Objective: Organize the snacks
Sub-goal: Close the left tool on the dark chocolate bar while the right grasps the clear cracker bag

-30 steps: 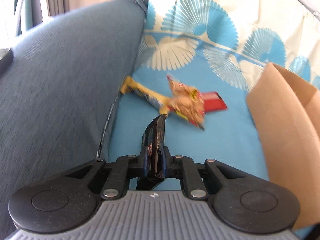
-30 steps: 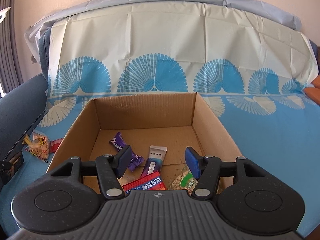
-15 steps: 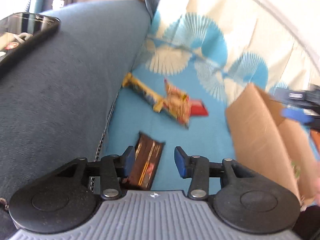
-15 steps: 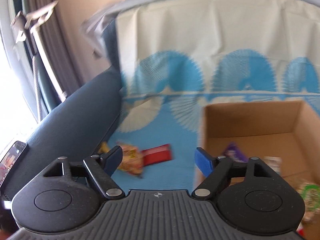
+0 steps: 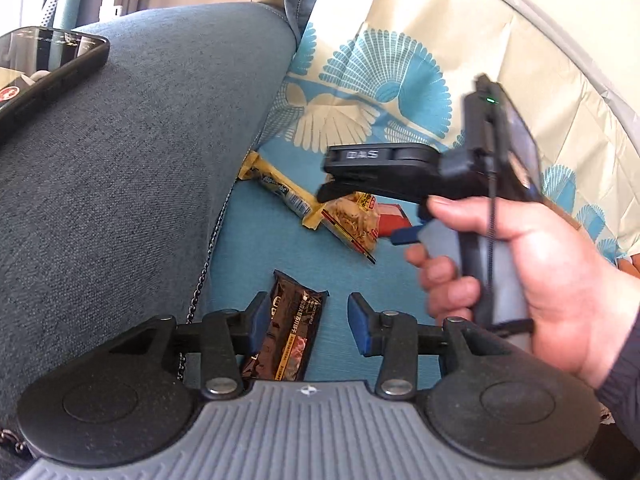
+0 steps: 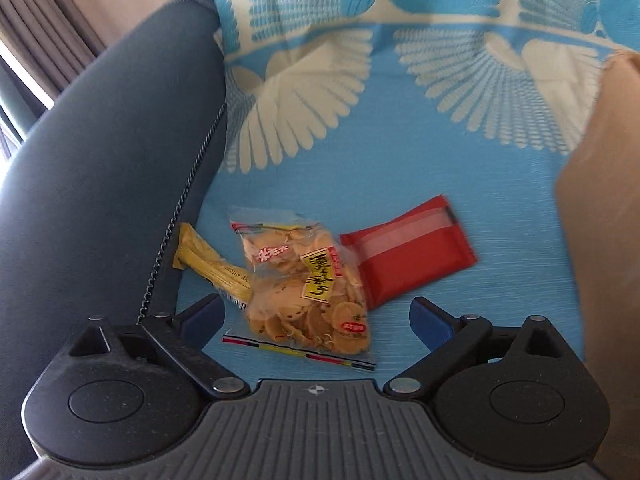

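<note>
Snacks: four packets loose on the blue seat cloth (image 6: 460, 160), all on the armrest side of the cardboard box (image 6: 600, 220).
Cracker bag (image 6: 308, 280): clear bag of round crackers, yellow label with black script plus a red-and-white tag; I can't make out the characters. Well left of the box, lying between my right jaws but untouched.
Red packet (image 6: 412, 252): plain red with a pale stripe, no text I can read. Closest of the four to the box, its left end tucked under the cracker bag.
Yellow bar (image 6: 212, 264): far side of the cracker bag from the box, up against the grey armrest (image 6: 100, 160); print too small to read.
Dark bar (image 5: 288, 340): brown wrapper, small white lettering, unreadable. Flat on the cloth, nearest the armrest.
Left gripper (image 5: 308, 322): jaws have just parted to mid width; left pad beside the dark bar's edge, right pad clear of it, nothing gripped.
Right gripper (image 6: 316, 314): jaws have just been opening, now spread wide and holding nothing. In the left view its side reads "DAS" and a hand (image 5: 532, 276) holds its grip.
Phone (image 5: 44, 68): on top of the armrest, far from the box.
</note>
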`<state>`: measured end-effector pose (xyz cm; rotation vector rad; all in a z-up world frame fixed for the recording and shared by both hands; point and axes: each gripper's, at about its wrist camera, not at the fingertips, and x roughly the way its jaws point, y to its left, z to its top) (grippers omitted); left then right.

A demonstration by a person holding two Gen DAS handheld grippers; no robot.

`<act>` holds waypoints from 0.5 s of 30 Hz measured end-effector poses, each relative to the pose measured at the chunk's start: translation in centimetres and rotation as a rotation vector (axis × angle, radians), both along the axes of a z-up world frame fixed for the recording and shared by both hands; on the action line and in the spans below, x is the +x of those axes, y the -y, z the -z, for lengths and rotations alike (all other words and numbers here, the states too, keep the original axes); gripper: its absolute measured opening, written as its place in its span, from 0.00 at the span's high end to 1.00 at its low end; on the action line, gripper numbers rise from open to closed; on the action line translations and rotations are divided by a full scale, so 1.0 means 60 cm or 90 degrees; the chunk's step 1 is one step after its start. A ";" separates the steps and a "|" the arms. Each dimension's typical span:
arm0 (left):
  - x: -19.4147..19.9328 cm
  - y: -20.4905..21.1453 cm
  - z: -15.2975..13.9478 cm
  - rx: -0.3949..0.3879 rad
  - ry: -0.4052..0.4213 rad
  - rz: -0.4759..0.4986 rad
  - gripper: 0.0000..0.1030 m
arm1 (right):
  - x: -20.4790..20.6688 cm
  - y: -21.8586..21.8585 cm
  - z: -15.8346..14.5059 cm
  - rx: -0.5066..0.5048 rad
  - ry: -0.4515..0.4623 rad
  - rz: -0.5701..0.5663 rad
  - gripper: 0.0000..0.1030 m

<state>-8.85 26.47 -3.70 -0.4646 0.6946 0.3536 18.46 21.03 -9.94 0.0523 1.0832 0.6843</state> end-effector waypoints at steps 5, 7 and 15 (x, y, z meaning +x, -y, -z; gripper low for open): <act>0.010 -0.005 0.008 -0.001 -0.005 0.012 0.54 | -0.011 -0.007 0.009 -0.010 0.000 -0.044 0.24; 0.014 -0.006 0.013 -0.006 -0.009 0.016 0.54 | -0.021 0.004 0.005 -0.006 0.016 -0.060 0.26; 0.037 -0.003 0.024 -0.004 -0.044 0.018 0.54 | -0.111 0.100 -0.050 -0.038 0.098 -0.103 0.27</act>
